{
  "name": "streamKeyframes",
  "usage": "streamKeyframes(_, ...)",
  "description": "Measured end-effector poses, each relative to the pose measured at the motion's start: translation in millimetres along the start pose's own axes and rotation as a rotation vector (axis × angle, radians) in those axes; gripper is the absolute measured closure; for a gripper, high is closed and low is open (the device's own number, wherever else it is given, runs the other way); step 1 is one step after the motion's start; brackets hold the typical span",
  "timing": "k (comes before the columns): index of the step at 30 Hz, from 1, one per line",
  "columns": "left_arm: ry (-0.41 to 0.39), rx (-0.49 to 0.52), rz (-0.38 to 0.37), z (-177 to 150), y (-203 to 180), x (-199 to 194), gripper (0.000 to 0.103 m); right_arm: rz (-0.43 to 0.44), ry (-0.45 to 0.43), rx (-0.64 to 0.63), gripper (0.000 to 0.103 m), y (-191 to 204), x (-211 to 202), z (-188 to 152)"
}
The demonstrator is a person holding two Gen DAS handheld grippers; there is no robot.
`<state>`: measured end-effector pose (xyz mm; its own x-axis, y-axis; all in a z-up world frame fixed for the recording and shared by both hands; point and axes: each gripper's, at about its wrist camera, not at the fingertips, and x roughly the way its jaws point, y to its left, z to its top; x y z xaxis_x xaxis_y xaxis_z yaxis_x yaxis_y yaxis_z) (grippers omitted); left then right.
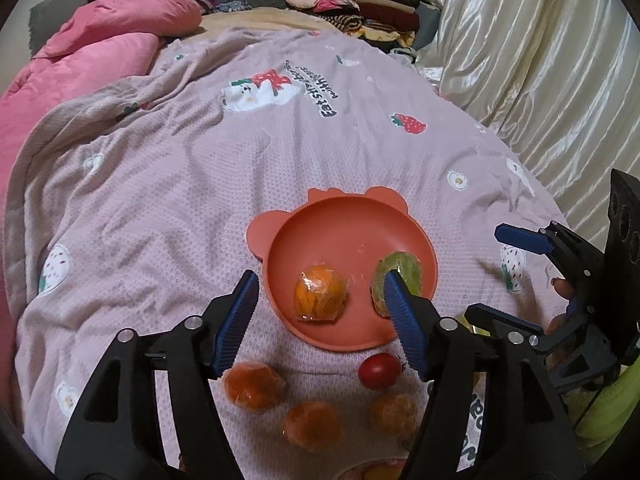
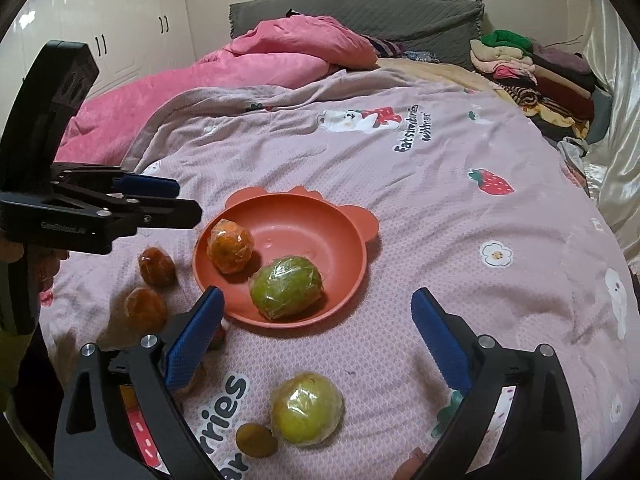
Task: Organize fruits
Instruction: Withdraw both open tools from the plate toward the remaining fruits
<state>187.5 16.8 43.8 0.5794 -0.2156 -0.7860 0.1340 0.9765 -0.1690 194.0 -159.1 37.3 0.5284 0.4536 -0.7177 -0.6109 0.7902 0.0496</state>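
- Fruit sorting on the bed: my orange bowl [image 2: 280,322] sits on the strawberry blanket [image 2: 440,216] and already holds a wrapped orange [image 2: 231,245] and a wrapped green fruit [image 2: 286,287].
- My left gripper [image 1: 322,294] is apart above the bowl, nothing between the pads, so I'd say it's done dropping off.
- My right gripper [image 2: 316,312] is spread wide and empty too.
- Waiting outside the bowl, nearer me: three wrapped oranges [image 1: 254,386], a small red fruit [image 1: 379,371], a yellow-green fruit [image 2: 307,409] and a little brownish one [image 2: 256,440].
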Motion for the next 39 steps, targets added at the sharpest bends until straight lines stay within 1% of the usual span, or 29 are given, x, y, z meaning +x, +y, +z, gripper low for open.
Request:
streamKeyframes(2, -0.012, -0.005, 0.003, -1.4, 0.4, -5.9, 0.04, -0.003, -0.008, 0.005, 0.008, -0.7, -3.8, -0.6)
streamKeyframes(8, -0.043, -0.013, 0.017, -5.8, 0.8, -21.8, 0.032, -0.008, -0.029, 0.012, 0.006, -1.0, -14.5, -1.7)
streamKeyframes(20, -0.092, -0.016, 0.029, -16.9, -5.4, -48.2, 0.021, -0.014, -0.055, 0.015, 0.005, 4.7, -30.8, -6.2)
streamKeyframes(29, -0.104, -0.021, 0.038, -26.4, -7.5, -58.0, 0.017, -0.019, -0.064, 0.016, 0.005, 11.3, -40.5, -12.5)
streamKeyframes(39, -0.106, -0.025, 0.051, -39.0, -9.0, -62.9, 0.015, -0.03, -0.064, 0.024, 0.005, 13.3, -45.3, -18.0)
